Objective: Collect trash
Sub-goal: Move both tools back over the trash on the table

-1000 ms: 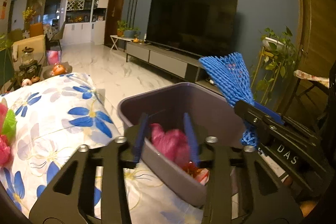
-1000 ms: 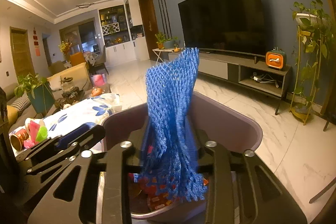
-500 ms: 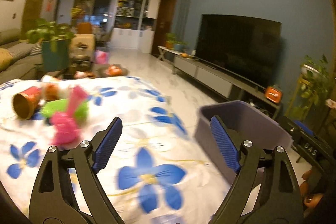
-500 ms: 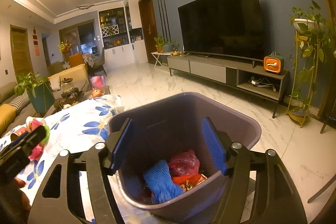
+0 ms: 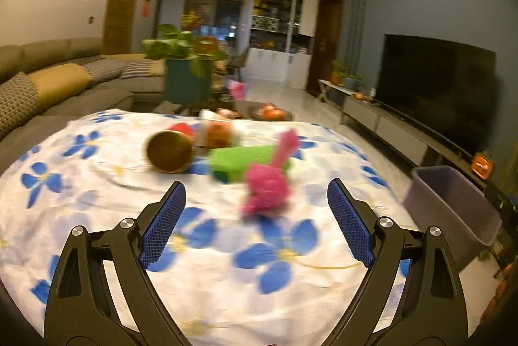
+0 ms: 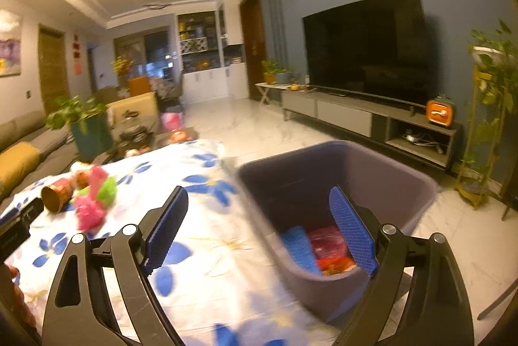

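Note:
A table under a white cloth with blue flowers point(image 5: 97, 200) carries the trash: a crumpled pink wrapper point(image 5: 267, 189), a green packet point(image 5: 241, 159), a paper cup on its side point(image 5: 170, 151) and blurred bits behind them. My left gripper point(image 5: 255, 184) points at the pink wrapper from short of it, jaws opening, nothing between them. My right gripper point(image 6: 258, 189) hangs at the near edge of the grey bin point(image 6: 388, 158), jaws opening and empty. In the bin lie a blue foam net point(image 6: 299, 245), a pink bag point(image 6: 327, 240) and orange scraps point(image 6: 333, 263).
The bin point(image 5: 453, 203) stands off the table's right edge. A sofa point(image 5: 58, 77) runs along the left and a potted plant point(image 5: 184, 54) stands behind the table. A TV point(image 6: 365, 44) on a low cabinet and a plant stand point(image 6: 485, 119) line the right wall.
The left gripper released the pink bag into the bin, opened and swung left over the table. The right gripper dropped the blue net into the bin, opened and turned a little left.

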`<state>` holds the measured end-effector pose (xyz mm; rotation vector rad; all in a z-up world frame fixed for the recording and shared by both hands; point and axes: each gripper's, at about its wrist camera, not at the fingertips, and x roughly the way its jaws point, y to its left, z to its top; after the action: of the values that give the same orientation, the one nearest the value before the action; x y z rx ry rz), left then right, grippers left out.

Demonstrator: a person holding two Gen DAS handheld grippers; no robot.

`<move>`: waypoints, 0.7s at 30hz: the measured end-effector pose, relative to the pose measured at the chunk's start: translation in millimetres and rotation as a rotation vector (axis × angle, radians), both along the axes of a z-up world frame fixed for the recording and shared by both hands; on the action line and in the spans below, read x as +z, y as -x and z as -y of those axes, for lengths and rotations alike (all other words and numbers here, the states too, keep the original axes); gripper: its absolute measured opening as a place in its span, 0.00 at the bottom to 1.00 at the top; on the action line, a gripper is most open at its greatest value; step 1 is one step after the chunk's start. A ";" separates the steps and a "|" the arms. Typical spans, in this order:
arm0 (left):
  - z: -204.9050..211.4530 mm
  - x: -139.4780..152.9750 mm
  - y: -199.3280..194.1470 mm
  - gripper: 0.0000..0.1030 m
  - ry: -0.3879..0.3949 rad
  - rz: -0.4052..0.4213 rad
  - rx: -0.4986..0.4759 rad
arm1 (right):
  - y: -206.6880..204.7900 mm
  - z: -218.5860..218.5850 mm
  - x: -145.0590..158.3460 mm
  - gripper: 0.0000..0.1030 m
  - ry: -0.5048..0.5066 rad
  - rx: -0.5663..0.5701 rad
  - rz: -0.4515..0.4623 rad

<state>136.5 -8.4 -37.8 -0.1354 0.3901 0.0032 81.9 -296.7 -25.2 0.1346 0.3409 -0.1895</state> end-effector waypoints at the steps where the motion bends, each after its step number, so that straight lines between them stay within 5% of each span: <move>1: -10.6 0.1 1.8 0.85 0.002 0.002 0.022 | -2.0 -9.1 -0.4 0.84 0.002 0.022 -0.002; 21: -132.9 10.9 2.3 0.85 0.014 0.016 0.231 | -59.1 -172.6 -20.0 0.84 0.064 0.337 -0.074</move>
<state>134.2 124.5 -27.0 -0.1936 0.3573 0.2269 141.0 -124.1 -45.2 0.0059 0.4251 0.1287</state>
